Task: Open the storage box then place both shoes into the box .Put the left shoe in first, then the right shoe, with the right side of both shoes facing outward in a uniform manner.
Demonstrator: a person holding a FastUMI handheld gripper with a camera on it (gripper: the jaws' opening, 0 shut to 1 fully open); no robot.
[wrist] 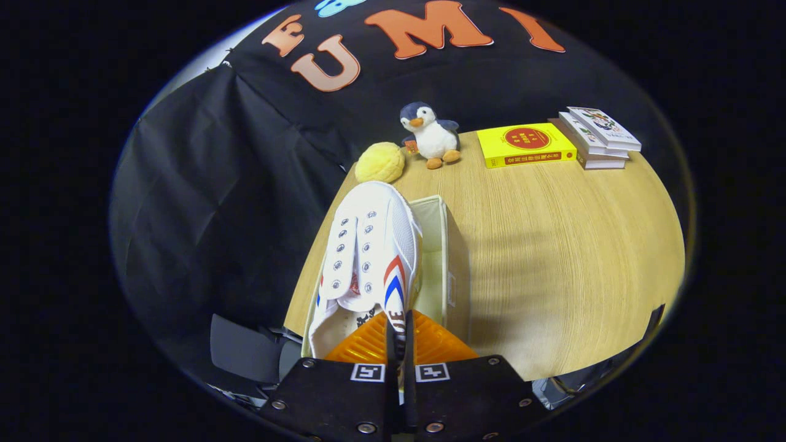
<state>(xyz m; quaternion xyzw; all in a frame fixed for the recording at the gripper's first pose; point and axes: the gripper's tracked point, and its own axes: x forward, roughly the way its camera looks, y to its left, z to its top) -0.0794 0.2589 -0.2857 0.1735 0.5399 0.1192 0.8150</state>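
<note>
Hand-held gripper (399, 334): fingers pinching the shoe's heel collar.
Shoe (368, 245): held toe-forward above the open box (443, 245).
Advice: lower it level, striped side outward.
Desk (552, 245): toys, books beyond.

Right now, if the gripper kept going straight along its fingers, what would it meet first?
The gripper is shut on the white shoe, pinching its side wall. Straight ahead, the shoe would probably meet the open storage box beside and beneath it first, though depth is unclear.

White shoe (368, 252) pinched between the fingers, toe pointing ahead, just above open cream box (443, 245) on its right.
</note>
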